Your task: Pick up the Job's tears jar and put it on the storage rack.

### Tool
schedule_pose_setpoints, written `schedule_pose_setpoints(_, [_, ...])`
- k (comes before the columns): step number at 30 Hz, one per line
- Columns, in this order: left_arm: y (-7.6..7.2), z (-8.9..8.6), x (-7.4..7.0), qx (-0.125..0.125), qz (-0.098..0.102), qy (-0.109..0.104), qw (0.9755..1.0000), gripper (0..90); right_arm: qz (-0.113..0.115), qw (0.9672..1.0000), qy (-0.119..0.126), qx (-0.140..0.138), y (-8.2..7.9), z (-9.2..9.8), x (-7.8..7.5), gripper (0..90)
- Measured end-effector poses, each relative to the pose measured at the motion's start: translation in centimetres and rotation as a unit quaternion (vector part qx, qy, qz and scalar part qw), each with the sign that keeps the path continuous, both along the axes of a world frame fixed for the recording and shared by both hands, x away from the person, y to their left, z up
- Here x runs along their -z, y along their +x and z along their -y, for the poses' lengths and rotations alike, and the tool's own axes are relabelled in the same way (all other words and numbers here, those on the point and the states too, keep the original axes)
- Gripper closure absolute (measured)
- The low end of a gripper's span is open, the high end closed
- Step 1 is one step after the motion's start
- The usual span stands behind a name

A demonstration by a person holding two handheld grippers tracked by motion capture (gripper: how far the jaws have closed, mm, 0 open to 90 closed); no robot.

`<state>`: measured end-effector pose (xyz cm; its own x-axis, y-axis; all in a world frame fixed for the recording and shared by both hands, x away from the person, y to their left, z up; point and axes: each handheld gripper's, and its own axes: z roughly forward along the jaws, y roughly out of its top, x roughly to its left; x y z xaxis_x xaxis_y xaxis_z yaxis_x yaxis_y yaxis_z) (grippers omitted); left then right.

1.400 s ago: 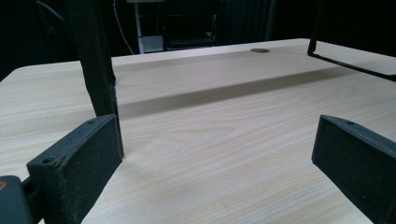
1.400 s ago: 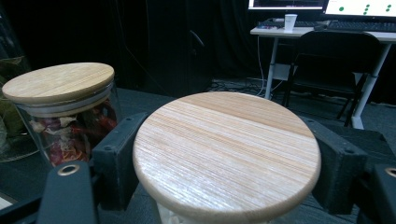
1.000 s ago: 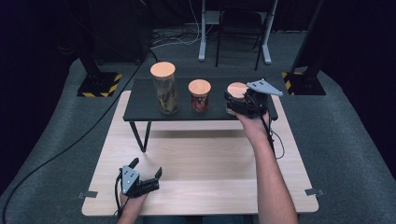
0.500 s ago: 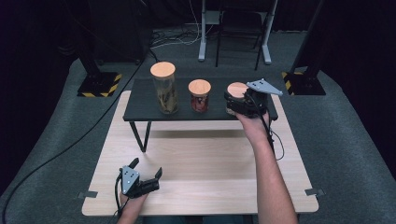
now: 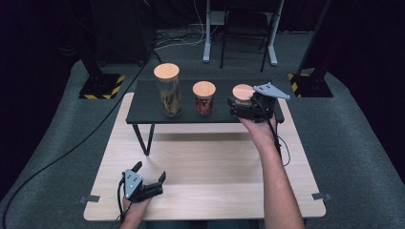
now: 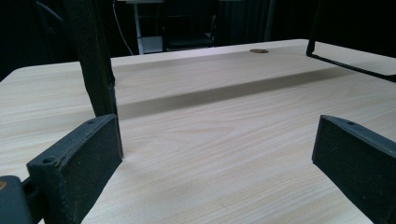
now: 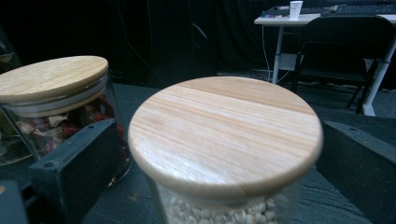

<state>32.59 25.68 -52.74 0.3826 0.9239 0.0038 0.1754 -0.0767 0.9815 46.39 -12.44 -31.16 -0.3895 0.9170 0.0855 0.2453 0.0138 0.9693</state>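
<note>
Three glass jars with wooden lids stand in a row on a low black shelf table (image 5: 143,107). At the left is a tall jar (image 5: 168,90), in the middle a jar of red pieces (image 5: 204,98) (image 7: 51,93), and at the right a short jar of white beans (image 5: 243,91) (image 7: 224,135). My right gripper (image 5: 241,107) (image 7: 217,154) sits around the short jar. Its jaws have just been opening and now stand apart from the glass, with the jar between them. My left gripper (image 5: 150,171) (image 6: 215,140) rests open and empty on the light wooden table (image 5: 215,162), near its front left.
A black leg (image 6: 95,60) of the shelf table stands just beyond my left gripper's left jaw. Cables, a chair and stand bases lie on the dark floor behind the tables.
</note>
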Motion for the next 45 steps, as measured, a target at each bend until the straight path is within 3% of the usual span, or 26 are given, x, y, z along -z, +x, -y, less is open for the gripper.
schedule_pose_setpoints(9, [0.0, 0.0, 0.0, 0.0, 0.0, 0.002, 1.0, 0.9, 0.014, 0.9998, 0.014, -0.002, -1.3, 1.0, 0.2, 0.0])
schedule_pose_setpoints(20, [0.0, 0.1, 0.0, -0.001, -0.001, 0.004, 1.0, 0.9, 0.037, 0.9991, 0.019, -0.008, -4.0, 2.6, 0.5, 0.0])
schedule_pose_setpoints(36, [0.0, 0.1, 0.0, 0.0, 0.0, 0.004, 1.0, 1.0, 0.04, 0.9988, 0.025, -0.008, -6.4, 4.1, 1.5, 0.0])
schedule_pose_setpoints(45, [-0.1, 0.1, 0.0, 0.0, 0.0, 0.005, 1.0, 1.0, 0.036, 0.9987, 0.034, -0.006, -7.4, 4.9, 3.0, 0.0])
